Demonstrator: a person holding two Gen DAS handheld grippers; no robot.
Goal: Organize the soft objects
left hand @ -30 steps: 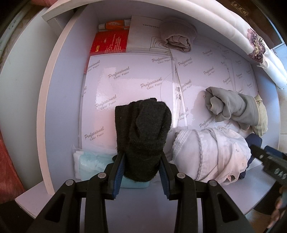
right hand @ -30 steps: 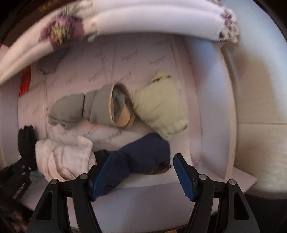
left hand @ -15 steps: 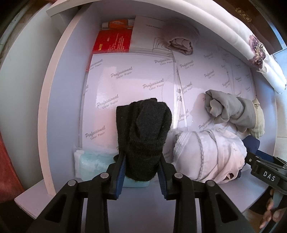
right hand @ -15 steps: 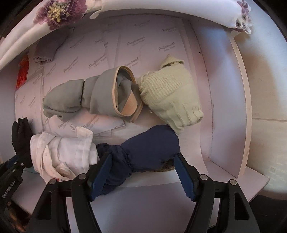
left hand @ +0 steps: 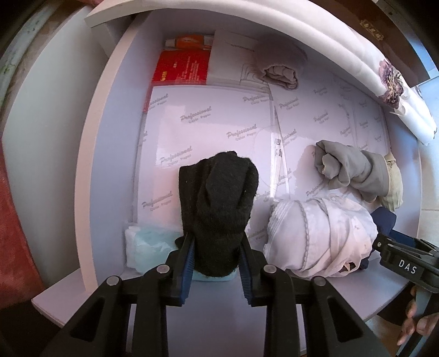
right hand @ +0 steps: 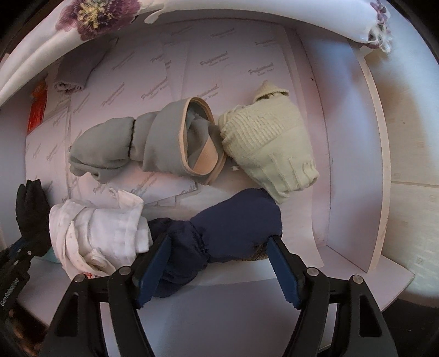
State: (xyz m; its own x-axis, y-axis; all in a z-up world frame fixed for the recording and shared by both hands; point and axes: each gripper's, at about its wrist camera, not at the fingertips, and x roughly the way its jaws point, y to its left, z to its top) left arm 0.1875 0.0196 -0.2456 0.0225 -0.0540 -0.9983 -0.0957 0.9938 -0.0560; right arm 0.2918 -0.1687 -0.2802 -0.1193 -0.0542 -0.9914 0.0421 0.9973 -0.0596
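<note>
Looking down along the left gripper point(left hand: 216, 263), its blue pads are clamped on one black knitted sock bundle point(left hand: 219, 211), which stands upright between them with its long axis running away from the camera toward the back of the drawer point(left hand: 115, 142). It sits at the drawer's front edge, over a pale blue packet point(left hand: 145, 247) in the front left corner. Just to its right lies one white cloth bundle point(left hand: 321, 236), and beyond that one grey bundle point(left hand: 348, 170) lies across the printed paper sheets point(left hand: 208, 131) lining the floor. One small mauve-grey roll point(left hand: 279, 68) rests near the back edge, beside one red packet point(left hand: 181, 68). The other tool's black body shows at the right edge.

From the right wrist, the right gripper point(right hand: 219, 263) has its jaws spread wide around one navy bundle point(right hand: 219, 230); the left pad lies against the cloth, the right pad sits at its end, and no squeeze shows. This bundle lies sideways along the front edge, dark, puffy, cinched in the middle. Behind it are the grey bundle point(right hand: 142, 145), with a beige band, and one cream ribbed bundle point(right hand: 269, 145) near the right wall. A flowered cloth point(right hand: 96, 16) hangs over the back edge.
</note>
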